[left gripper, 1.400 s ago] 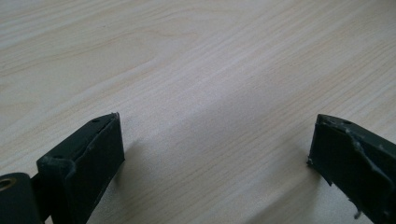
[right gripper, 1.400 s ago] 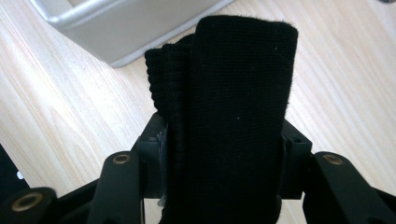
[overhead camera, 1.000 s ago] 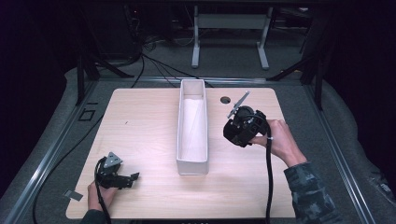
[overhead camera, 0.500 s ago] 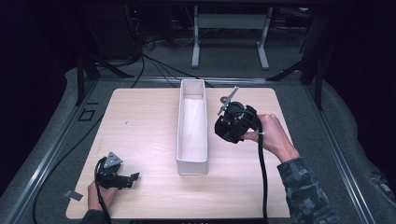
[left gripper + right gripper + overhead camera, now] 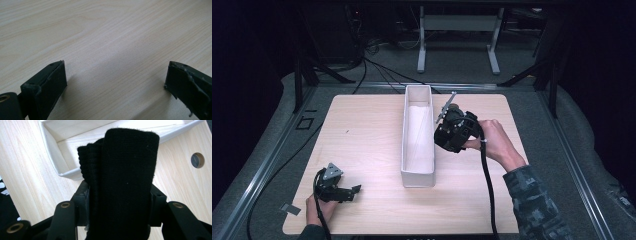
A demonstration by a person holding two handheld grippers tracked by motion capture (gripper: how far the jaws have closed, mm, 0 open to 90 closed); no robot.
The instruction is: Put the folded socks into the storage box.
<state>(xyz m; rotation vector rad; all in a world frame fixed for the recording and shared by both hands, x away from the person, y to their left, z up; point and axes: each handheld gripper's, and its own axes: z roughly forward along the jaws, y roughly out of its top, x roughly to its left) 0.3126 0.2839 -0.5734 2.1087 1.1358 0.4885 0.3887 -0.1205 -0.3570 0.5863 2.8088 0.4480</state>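
Note:
A long white bin (image 5: 417, 179) stands lengthwise in the middle of the wooden table (image 5: 362, 135). My right gripper (image 5: 441, 141) hovers against the bin's right wall, about halfway along, in a person's hand. In the right gripper view its jaws are shut on a folded black cloth (image 5: 125, 180), which stands up over the end corner of the bin (image 5: 62, 147). My left gripper (image 5: 351, 191) rests on the table near the front left corner. In the left gripper view its jaws (image 5: 115, 82) stand wide open over bare wood with nothing between them.
A round hole (image 5: 197, 160) in the tabletop lies to the right of the cloth. A black cable (image 5: 487, 190) trails from the right gripper toward the front edge. A small grey piece (image 5: 289, 209) lies off the table's front left corner. A metal stand (image 5: 457, 30) is behind the table.
The right gripper, with the black cloth, has moved left across the table and slightly up, from open tabletop to the bin's right wall. The left gripper has stayed put.

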